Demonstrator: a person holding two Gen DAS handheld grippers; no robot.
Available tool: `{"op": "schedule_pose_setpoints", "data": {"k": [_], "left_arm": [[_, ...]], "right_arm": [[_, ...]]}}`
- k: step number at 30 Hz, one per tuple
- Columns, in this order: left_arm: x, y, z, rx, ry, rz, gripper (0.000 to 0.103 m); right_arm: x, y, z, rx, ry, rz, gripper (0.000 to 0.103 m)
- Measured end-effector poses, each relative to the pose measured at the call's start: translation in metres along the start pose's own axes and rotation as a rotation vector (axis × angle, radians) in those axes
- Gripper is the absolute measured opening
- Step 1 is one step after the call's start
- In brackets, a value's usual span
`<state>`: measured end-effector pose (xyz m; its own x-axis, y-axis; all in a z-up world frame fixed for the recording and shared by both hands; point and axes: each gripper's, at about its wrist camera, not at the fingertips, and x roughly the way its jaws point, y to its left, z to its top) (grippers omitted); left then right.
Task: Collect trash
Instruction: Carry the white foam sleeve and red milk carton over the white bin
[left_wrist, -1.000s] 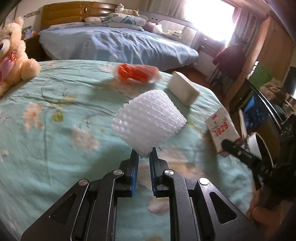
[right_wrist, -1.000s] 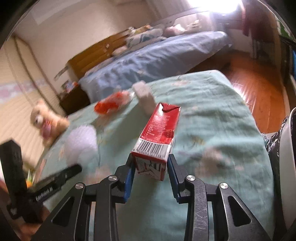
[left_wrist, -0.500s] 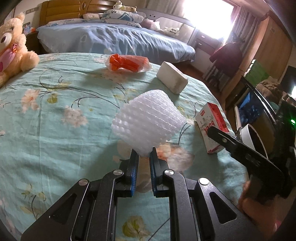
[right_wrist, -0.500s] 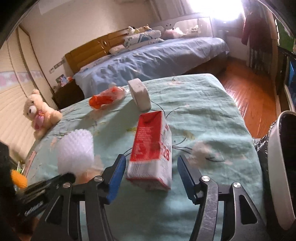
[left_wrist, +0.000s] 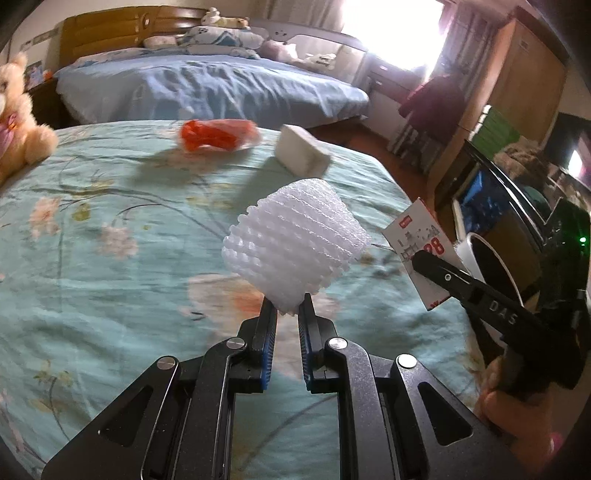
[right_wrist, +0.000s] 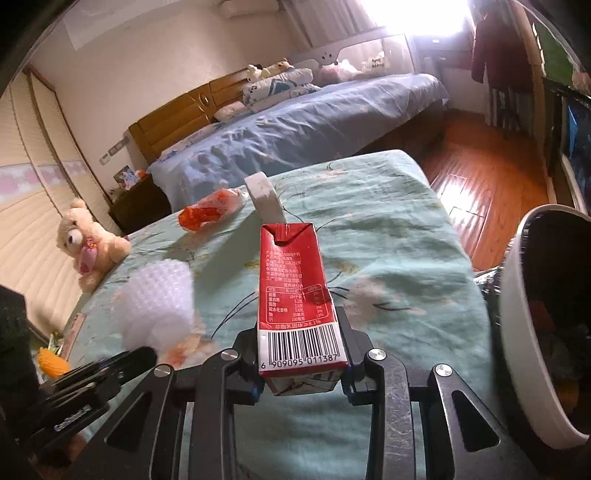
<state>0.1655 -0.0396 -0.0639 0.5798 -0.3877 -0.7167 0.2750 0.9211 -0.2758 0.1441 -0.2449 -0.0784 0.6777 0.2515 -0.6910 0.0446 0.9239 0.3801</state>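
- Left wrist view: the left gripper is seen with its jaws pinched on the lower edge of a white foam net sleeve, which is held up above the green flowered bedspread.
- Right wrist view: the right gripper has its jaws closing on a red milk carton, which is caught between the pads at its barcode end and stands upright, clear of the bedspread.
- Further back on the bedspread, an orange plastic wrapper and a white block are left lying near each other.
- A white-rimmed bin with a black liner is seen at the right edge of the right wrist view, just beside the bed; some contents are visible inside, but they cannot be identified.
- A teddy bear is seated at the far left side of the bedspread.
- A second bed with blue covers is seen behind.
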Motion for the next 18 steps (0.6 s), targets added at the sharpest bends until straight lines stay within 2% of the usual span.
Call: {"op": "schedule_pose_setpoints", "data": {"k": [7, 18], "left_arm": [[0.000, -0.033, -0.002, 0.073, 0.009, -0.037, 0.011], [0.005, -0.078, -0.004, 0.158, 0.020, -0.075, 0.011]], "right_arm": [[-0.032, -0.012, -0.005, 0.008, -0.033, 0.016, 0.031], [-0.074, -0.037, -0.009, 0.023, -0.088, -0.012, 0.031]]}}
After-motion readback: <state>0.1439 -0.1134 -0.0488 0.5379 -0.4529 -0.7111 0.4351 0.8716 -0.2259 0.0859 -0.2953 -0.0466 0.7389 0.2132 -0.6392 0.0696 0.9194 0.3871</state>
